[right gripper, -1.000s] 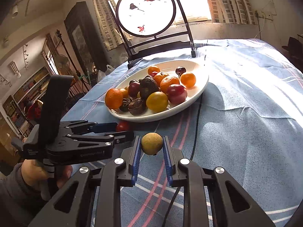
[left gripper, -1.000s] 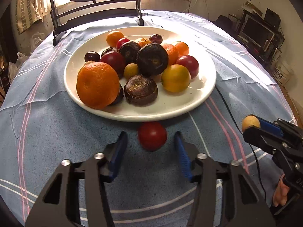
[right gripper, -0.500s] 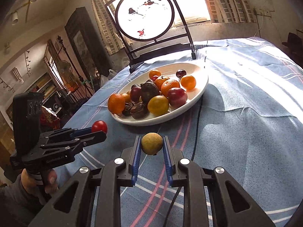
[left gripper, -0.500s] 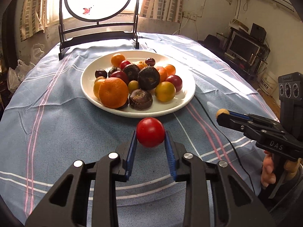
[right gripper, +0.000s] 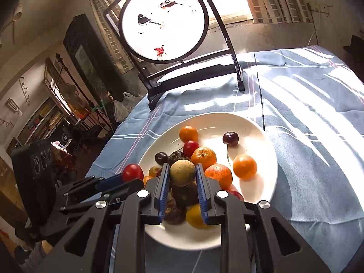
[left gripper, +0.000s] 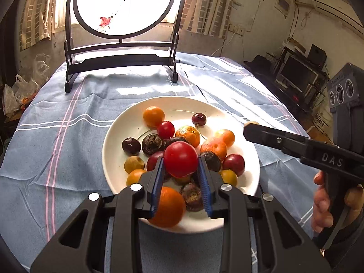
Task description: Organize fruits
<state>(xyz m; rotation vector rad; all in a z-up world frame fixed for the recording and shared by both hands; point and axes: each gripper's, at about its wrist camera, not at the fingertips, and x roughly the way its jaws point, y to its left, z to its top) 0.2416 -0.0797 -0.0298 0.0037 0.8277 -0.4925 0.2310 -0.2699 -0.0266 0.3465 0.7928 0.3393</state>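
Observation:
A white plate on the blue striped cloth holds several fruits: oranges, cherries, dark round fruits, small yellow ones. My left gripper is shut on a red tomato and hangs over the plate's fruit pile. In the right wrist view my right gripper is shut on a tan round fruit, also above the plate. The right gripper enters the left wrist view from the right, its tan fruit just showing at the tip. The left gripper with the tomato shows at the left of the right wrist view.
A dark wooden stand with a round painted screen stands at the table's far edge. A thin black cable runs over the cloth past the plate. A person's hand grips the right handle. Shelves and electronics lie beyond the table.
My left gripper shut on the red tomato, lifted it off the cloth and carried it over the plate. My right gripper moved forward with the tan fruit to above the plate.

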